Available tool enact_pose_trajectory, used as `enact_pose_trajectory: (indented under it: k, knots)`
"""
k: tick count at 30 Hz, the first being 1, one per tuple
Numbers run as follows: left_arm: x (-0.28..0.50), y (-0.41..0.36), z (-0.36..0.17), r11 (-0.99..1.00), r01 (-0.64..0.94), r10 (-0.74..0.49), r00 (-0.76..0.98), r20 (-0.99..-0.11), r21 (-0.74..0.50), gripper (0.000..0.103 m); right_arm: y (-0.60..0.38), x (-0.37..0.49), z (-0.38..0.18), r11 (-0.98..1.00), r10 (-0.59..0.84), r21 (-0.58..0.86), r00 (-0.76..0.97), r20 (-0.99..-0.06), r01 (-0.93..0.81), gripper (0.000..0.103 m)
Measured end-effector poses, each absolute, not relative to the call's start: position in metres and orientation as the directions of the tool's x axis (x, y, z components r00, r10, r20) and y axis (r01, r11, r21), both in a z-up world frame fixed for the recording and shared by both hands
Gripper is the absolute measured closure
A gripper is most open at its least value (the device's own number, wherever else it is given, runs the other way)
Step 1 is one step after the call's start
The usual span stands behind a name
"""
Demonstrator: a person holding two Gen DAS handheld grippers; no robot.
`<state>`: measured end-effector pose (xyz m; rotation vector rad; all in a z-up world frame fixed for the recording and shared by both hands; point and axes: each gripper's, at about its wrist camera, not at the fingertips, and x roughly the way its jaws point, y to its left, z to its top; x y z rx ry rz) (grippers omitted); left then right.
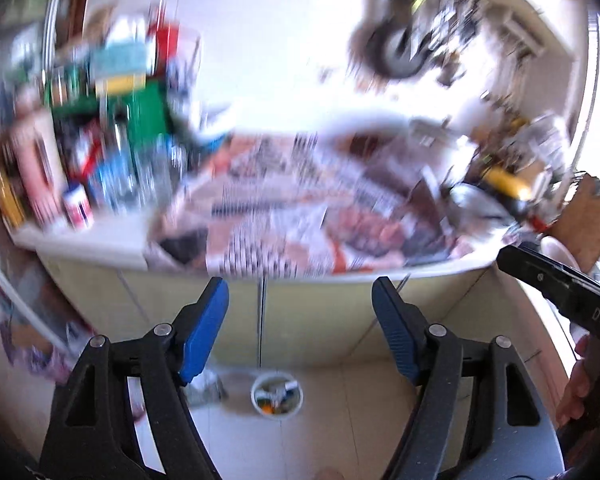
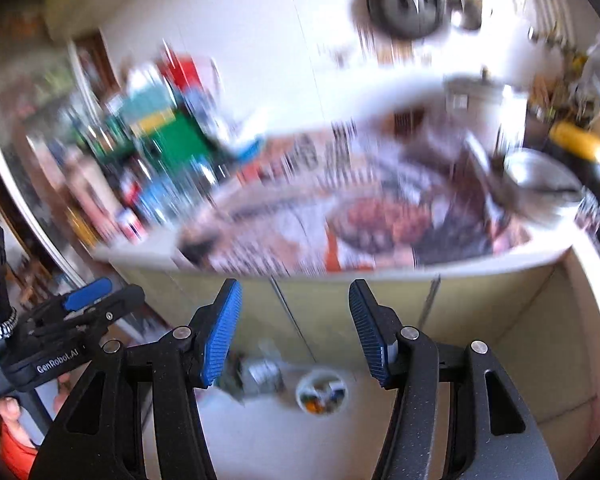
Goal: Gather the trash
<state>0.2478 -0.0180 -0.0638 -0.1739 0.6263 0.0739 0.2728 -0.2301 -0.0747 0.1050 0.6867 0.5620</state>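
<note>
Nearest, two black hand-held grippers with blue ribbed pads, both empty: the left gripper (image 1: 300,312) stands wide apart, the right gripper (image 2: 295,312) noticeably narrower, nothing between either pair. Left gripper's side also shows in the right wrist view (image 2: 80,312), gripped by a hand (image 2: 8,408); the right gripper's black body (image 1: 560,284) edges into the left view. Below, on pale floor tiles (image 1: 340,432): one small round white bin (image 1: 276,399) (image 2: 320,395) holding mixed scraps, and just beside it one crumpled grey-silver wrapper (image 2: 256,376) (image 1: 206,390), the trash, on the floor and unheld. Beyond, pale yellow cabinet doors (image 1: 312,320), then a white countertop (image 1: 100,240) spread with printed newspaper sheets (image 1: 300,208). Far left, a heavily blurred cluster of bottles and boxes (image 1: 112,120), count unreadable. Far right, one metal pot (image 2: 540,184) and one yellow-and-black object (image 2: 580,152).
</note>
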Motion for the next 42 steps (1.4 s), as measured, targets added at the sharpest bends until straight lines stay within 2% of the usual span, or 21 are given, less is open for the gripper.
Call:
enact_pose_trajectory:
  k: [2, 6, 7, 9, 11, 12, 14, 16, 26, 42]
  knots:
    - [0.219, -0.017, -0.036, 0.987, -0.079, -0.007, 0.847, -0.532, -0.138, 0.029, -0.230, 0.257, -0.055, 0.845, 0.530, 0.265, 0.664, -0.527, -0.464, 0.051]
    - [0.173, -0.014, -0.008, 0.993, -0.038, -0.018, 0.886, -0.463, -0.111, 0.018, -0.219, 0.203, -0.025, 0.853, 0.519, 0.227, 0.724, -0.455, -0.469, 0.050]
    - [0.163, -0.012, -0.004, 0.994, -0.033, -0.017, 0.891, -0.454, -0.103, 0.013, -0.219, 0.194, -0.019, 0.851, 0.523, 0.224, 0.727, -0.445, -0.475, 0.048]
    - [0.139, -0.011, 0.003, 0.996, -0.037, -0.001, 0.899, -0.438, -0.079, 0.000, -0.217, 0.175, -0.009, 0.852, 0.522, 0.218, 0.739, -0.426, -0.477, 0.038]
    - [0.117, -0.010, 0.009, 0.997, -0.033, 0.001, 0.905, -0.426, -0.068, 0.000, -0.215, 0.157, -0.005, 0.861, 0.507, 0.206, 0.761, -0.405, -0.464, 0.025]
    - [0.106, -0.008, 0.012, 0.997, -0.030, -0.001, 0.904, -0.428, -0.065, 0.000, -0.213, 0.147, -0.003, 0.868, 0.495, 0.198, 0.772, -0.399, -0.455, 0.022]
    - [0.092, -0.005, 0.013, 0.998, -0.032, 0.001, 0.901, -0.434, -0.063, 0.000, -0.211, 0.138, -0.001, 0.875, 0.483, 0.188, 0.782, -0.394, -0.446, 0.008]
    - [0.079, -0.003, 0.013, 0.998, -0.035, 0.005, 0.903, -0.429, -0.061, 0.000, -0.210, 0.125, 0.002, 0.884, 0.467, 0.186, 0.799, -0.379, -0.429, 0.000]
    - [0.040, 0.006, 0.017, 0.996, -0.040, 0.001, 0.910, -0.415, -0.084, 0.000, -0.199, 0.092, 0.007, 0.893, 0.449, 0.150, 0.804, -0.389, -0.425, 0.000]
    - [0.028, -0.007, 0.021, 0.997, -0.012, -0.021, 0.917, -0.397, -0.080, 0.000, -0.202, 0.074, 0.008, 0.901, 0.430, 0.124, 0.816, -0.386, -0.416, 0.000]
